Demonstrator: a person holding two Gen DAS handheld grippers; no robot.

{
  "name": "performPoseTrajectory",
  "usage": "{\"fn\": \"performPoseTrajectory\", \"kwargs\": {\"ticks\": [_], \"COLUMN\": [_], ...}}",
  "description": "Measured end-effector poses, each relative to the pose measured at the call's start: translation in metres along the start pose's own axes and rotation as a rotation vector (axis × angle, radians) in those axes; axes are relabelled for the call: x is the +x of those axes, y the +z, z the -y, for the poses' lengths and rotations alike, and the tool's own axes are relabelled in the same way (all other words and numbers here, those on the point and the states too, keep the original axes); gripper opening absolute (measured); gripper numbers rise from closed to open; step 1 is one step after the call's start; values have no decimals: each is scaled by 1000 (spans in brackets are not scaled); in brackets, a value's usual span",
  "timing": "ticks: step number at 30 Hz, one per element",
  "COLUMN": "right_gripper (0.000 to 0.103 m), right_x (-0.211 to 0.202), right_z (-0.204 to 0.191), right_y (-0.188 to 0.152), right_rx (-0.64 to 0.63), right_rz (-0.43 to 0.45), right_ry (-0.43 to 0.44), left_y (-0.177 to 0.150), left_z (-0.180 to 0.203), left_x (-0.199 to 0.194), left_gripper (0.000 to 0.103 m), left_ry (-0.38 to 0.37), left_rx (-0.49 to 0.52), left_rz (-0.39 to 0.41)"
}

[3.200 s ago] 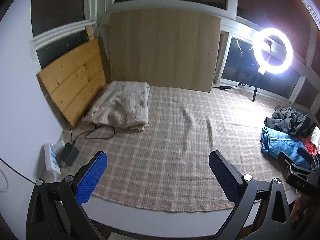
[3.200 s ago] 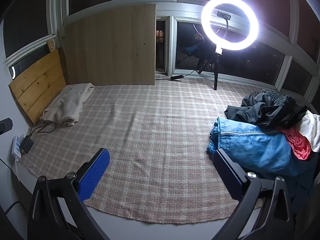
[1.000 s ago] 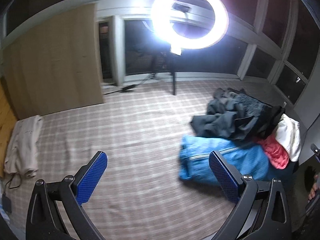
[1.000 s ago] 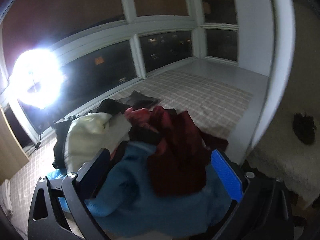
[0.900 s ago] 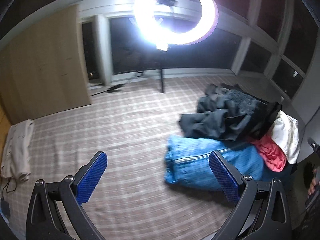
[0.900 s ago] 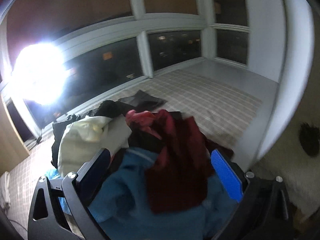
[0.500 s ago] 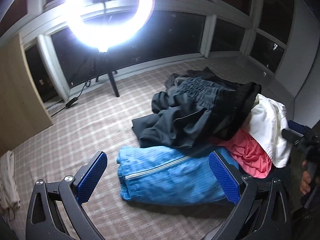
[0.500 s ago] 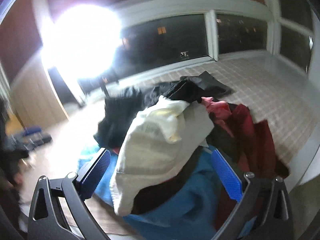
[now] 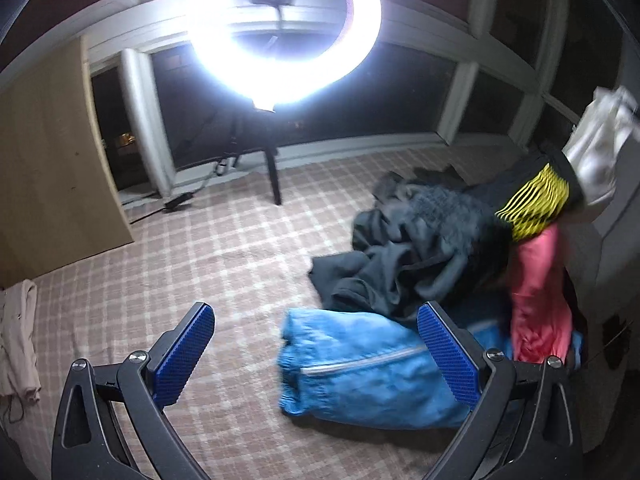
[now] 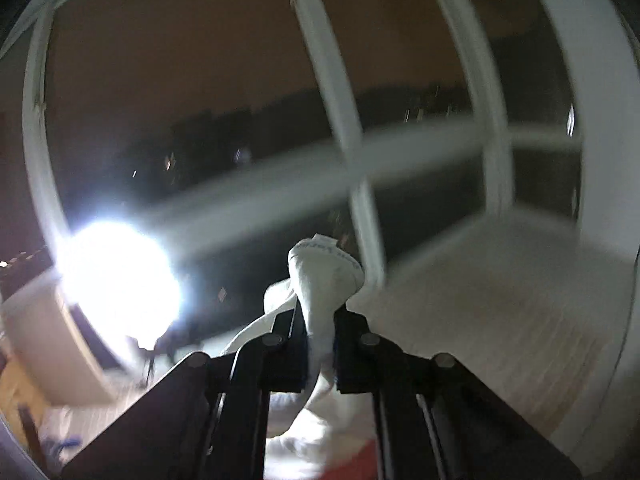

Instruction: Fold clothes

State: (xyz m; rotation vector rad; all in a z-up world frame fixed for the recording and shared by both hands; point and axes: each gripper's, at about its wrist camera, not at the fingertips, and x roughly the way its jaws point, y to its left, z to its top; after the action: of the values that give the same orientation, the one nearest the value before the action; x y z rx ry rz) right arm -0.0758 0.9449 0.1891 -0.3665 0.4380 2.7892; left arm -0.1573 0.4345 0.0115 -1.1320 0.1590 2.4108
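Observation:
My right gripper (image 10: 320,316) is shut on a white garment (image 10: 325,276), whose bunched cloth sticks out above the jaws and hangs below them. From the left wrist view the same white garment (image 9: 600,140) is lifted at the far right, dragging a black piece with yellow stripes (image 9: 536,204) up with it. Under it lies a pile: dark grey clothes (image 9: 416,248), a pink garment (image 9: 538,300) and blue jeans (image 9: 360,368). My left gripper (image 9: 316,344) is open above the jeans' left end, holding nothing.
A ring light on a stand (image 9: 284,28) glares at the back, with a cable (image 9: 180,200) on the floor. The checked rug (image 9: 224,264) spreads left of the pile. A folded beige garment (image 9: 18,340) lies at the far left beside a wooden board (image 9: 48,160).
My right gripper has shut on the white garment and swung upward, pulling it off the pile. The left gripper has shifted a little and stays open.

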Motion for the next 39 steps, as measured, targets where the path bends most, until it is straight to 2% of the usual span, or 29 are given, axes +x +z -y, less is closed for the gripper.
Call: {"fn": "performPoseTrajectory", "kwargs": {"ticks": [4,6,9,12,16,19,24,27,30,33,39], "right_gripper": [8,8,8,8,8,8,8,8,8,8,10], "right_x": [-23,-37,-54,-73,-105,-115,-154,-180,-223,-229,-116], "right_z": [-35,-54,-84,-117,-167,-204,-288,-339,-395,-428,-467], "right_y": [73,103,144,183,209,215,187,162,139,112,-65], "right_rx": [-83,-128,-171,-176,-192,-222,-268,-316,-332,-343,-473], "right_rz": [176,258,329,366,400,404,363,351,322,298,-141], "right_ry": [-70,-74,-66,11,137,223,367,414,473,501,461], "left_y": [5,6,8,8,6,3,-6,-16,-27,-39,-68], "left_z": [-23,-32,-44,-52,-66,-81,-120,-152,-186,-220,-284], "left_x": [-13,-20,-32,-44,-70,-91,-125,-146,-168,-191,-223], "left_gripper": [102,102,102,102,102,102,102,102,102,102,102], "left_ry": [20,32,44,45,56,60,50,48,57,97,186], "left_rx": [-45,-57,-72,-82,-85,-93,-105,-105,-95,-77,-73], "left_rz": [28,41,58,78,127,167,225,245,251,267,267]}}
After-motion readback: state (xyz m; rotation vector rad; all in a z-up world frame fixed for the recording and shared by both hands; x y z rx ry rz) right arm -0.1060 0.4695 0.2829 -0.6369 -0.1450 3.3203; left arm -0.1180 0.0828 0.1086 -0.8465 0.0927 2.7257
